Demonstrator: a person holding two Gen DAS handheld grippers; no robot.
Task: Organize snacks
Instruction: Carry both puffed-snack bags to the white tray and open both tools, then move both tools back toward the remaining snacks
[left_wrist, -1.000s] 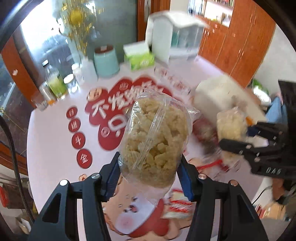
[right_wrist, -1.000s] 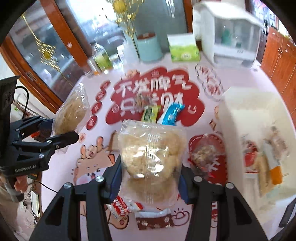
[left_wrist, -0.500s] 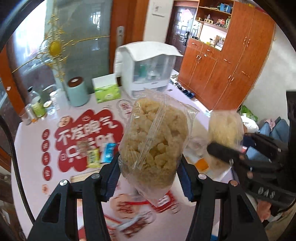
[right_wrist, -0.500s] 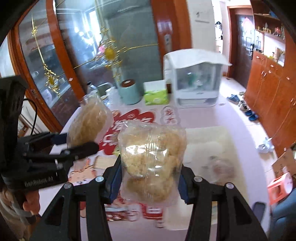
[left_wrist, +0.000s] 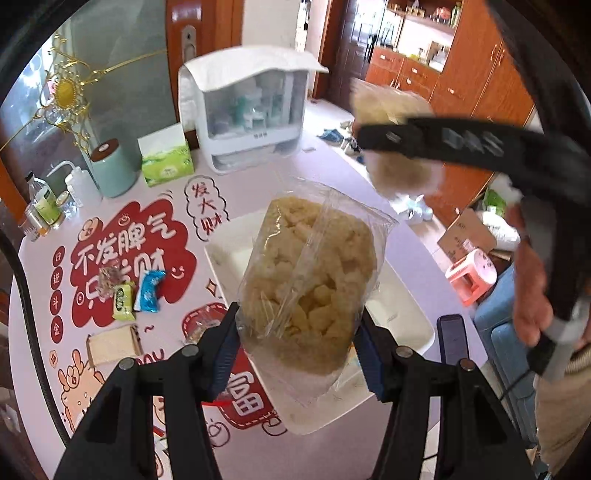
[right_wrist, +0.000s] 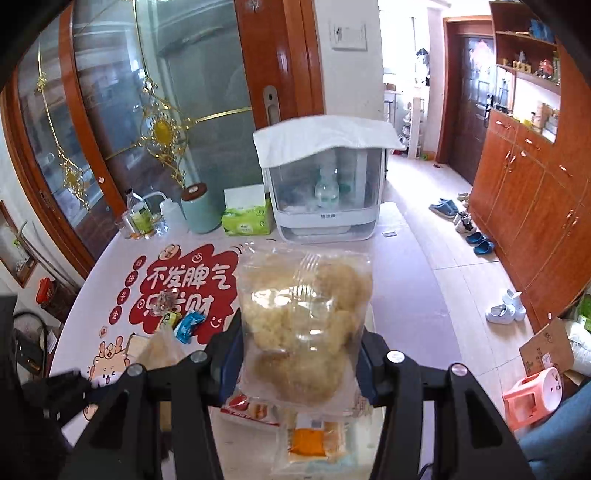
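Crinkly clear bags of lumpy puffed snacks (left_wrist: 310, 280) (right_wrist: 303, 325) sit clamped in both hand-held grippers (left_wrist: 295, 347) (right_wrist: 299, 354).

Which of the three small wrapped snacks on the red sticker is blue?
The blue packet, rightmost of the trio, beside the green one; the third is clear.

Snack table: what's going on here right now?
A person holds a clear bag of pale puffed snacks in each hand-held gripper: the left hand-held gripper grips one bag above the white rectangular tray, the right hand-held gripper another. Small wrapped snacks lie loose on the pink table.
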